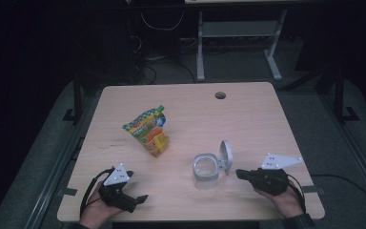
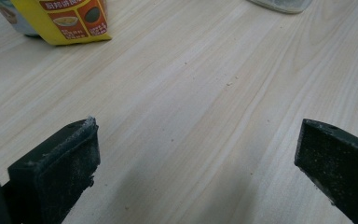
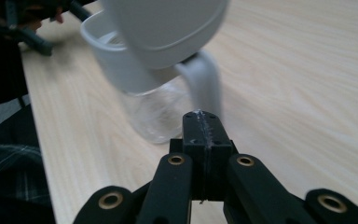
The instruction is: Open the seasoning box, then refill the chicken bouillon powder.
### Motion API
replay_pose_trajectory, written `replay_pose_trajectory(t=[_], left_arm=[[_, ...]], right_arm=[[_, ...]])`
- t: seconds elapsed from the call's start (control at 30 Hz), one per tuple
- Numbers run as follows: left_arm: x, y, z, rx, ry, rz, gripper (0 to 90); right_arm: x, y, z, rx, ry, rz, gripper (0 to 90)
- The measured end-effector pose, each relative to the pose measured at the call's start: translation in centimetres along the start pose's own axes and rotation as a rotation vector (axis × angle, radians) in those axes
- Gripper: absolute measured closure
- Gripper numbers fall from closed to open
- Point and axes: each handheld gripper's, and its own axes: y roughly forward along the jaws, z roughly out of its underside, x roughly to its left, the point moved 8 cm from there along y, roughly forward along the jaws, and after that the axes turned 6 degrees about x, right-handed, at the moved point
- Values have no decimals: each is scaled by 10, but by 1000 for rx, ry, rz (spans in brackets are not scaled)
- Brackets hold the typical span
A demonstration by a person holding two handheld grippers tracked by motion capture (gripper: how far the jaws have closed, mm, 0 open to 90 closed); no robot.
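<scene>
On the pale wood-grain tabletop [image 1: 248, 114], a clear plastic jar [image 1: 205, 168] with a grey squarish collar and a rounded grey flip lid [image 1: 226, 155] standing up on its hinge sits toward the near right corner, and a crinkly green-and-orange snack pouch [image 1: 149, 130] leans left of centre. The right gripper [image 1: 239, 173] lies just right of the jar, its black jaws clenched flat together, tips close to the lid's hinge. Near the front left corner, the left gripper [image 1: 137, 187] rests with dusty, blocky jaws spread wide over bare wood.
</scene>
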Motion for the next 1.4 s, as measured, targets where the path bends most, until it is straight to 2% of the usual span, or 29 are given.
replay_pose_trajectory(t=[0.13,0.3,0.53,0.87,1.03,1.2,1.27,1.3,1.33,1.4], left_arm=[[-1,1,0,-3,-3,6,0],[-1,2,0,-4,-6,6,0],[-1,2,0,0,1,6,0],[0,1,-1,-6,-7,-1,0],[3,-3,-4,-28,-18,-8,0],[4,-4,-6,-23,-15,-18,0],[5,-5,-8,-34,-25,-20,0],[6,-6,-8,-27,-16,-23,0],[7,-6,-10,-39,-31,-26,0],[8,-7,-10,-38,-34,-25,0]], right_arm=[[6,10,-3,7,-17,-23,896],[5,20,-9,2,-23,-34,896],[3,27,-13,7,-34,-28,897],[-7,25,-15,-11,-23,-12,896],[-9,17,-7,-12,-14,-2,896],[-15,9,-2,-20,14,24,895],[-16,7,-1,-23,12,30,895],[-17,5,-1,-25,14,33,895],[-17,4,0,-27,19,36,894],[-17,2,2,-27,23,43,887]])
